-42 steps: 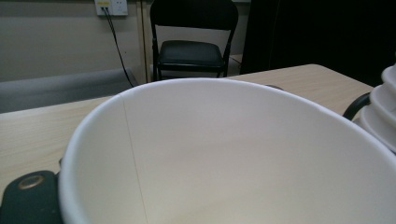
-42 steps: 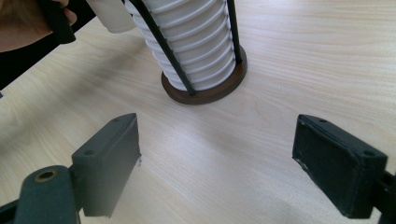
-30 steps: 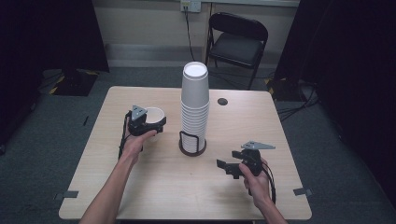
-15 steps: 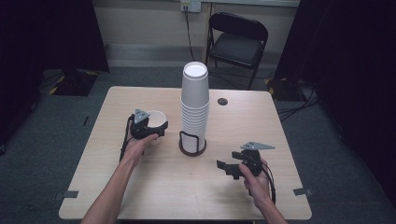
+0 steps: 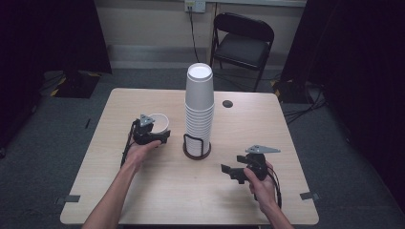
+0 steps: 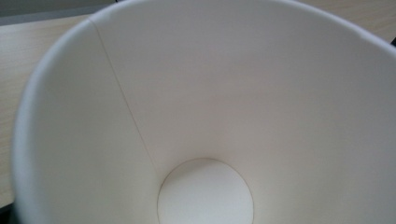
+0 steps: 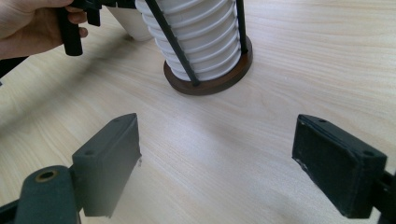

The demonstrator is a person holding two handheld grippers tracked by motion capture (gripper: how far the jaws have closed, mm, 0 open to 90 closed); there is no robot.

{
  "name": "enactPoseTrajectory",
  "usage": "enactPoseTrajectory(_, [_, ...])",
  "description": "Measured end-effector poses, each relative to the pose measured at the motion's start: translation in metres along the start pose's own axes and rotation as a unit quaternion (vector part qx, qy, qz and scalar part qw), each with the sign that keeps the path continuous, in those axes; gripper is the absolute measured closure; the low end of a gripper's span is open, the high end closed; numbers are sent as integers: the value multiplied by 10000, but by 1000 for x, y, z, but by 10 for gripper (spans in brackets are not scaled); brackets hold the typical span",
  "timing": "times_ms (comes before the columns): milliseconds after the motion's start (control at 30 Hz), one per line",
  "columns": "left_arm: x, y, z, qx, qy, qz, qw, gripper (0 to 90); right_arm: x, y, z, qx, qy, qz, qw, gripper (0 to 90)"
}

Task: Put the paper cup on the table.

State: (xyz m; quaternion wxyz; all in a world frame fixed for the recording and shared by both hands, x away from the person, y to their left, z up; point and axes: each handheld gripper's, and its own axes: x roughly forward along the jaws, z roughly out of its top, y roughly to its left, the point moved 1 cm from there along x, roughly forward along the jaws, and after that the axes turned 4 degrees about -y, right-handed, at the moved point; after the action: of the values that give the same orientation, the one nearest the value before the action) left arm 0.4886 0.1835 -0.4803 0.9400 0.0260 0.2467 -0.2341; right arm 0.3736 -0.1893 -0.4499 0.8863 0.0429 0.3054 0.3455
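high view: left gripper (image 5: 160, 137) sits left of centre on the table (image 5: 143, 195), right at a single white paper cup (image 5: 158, 123) that stands open side up just left of the cup stack (image 5: 199, 107). its jaws have just been closing with the cup between them; whether the pads already press on the cup wall is hard to tell from this angle, looks like a grip but not certain. left gripper view: looking straight into the paper cup (image 6: 205, 116), seam running down the upper left, round bottom at lower centre, bit of table at the left edge.

cup stack is a tall column of nested white cups at frame centre, standing in a black wire holder (image 5: 196, 145) with a round dark base. small dark disc (image 5: 228, 103) on the table right of the stack. black folding chair (image 5: 242, 45) at top centre behind the table.

right gripper (image 5: 234, 171) is lower right of the high view, held in the hand just above the table, well apart from the stack. right gripper view: jaws spread wide, nothing between them, bare wood below; wire holder (image 7: 210, 77) and the stack's lower cups at top centre, other hand (image 7: 28, 25) upper left.
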Motion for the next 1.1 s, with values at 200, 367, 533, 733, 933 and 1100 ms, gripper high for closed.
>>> enactPoseTrajectory(200, [1, -1, -6, 53, 298, 98, 9995, 158, -1, 0, 0, -5, -3, -10, 10000, 147])
enactPoseTrajectory(367, [-2, 2, -13, 43, 380, 117, 9992, 158, -1, 0, 0, -9, -4, -14, 10000, 147])
enactPoseTrajectory(533, [-9, 0, -12, 165, 357, 111, 9992, 159, -1, 0, 0, -7, -4, -23, 10000, 147])
enactPoseTrajectory(733, [-21, 1, -11, 193, 394, 21, 9990, 159, 0, 2, 0, -41, -40, -9, 10000, 147])
enactPoseTrajectory(933, [-36, 5, -14, 5, 282, -165, 9995, 158, -2, 1, 1, -14, -62, -34, 10000, 147])
enactPoseTrajectory(1100, [-51, 4, -13, 262, 152, -112, 9995, 157, -4, 1, 2, -11, -136, -59, 9999, 147])
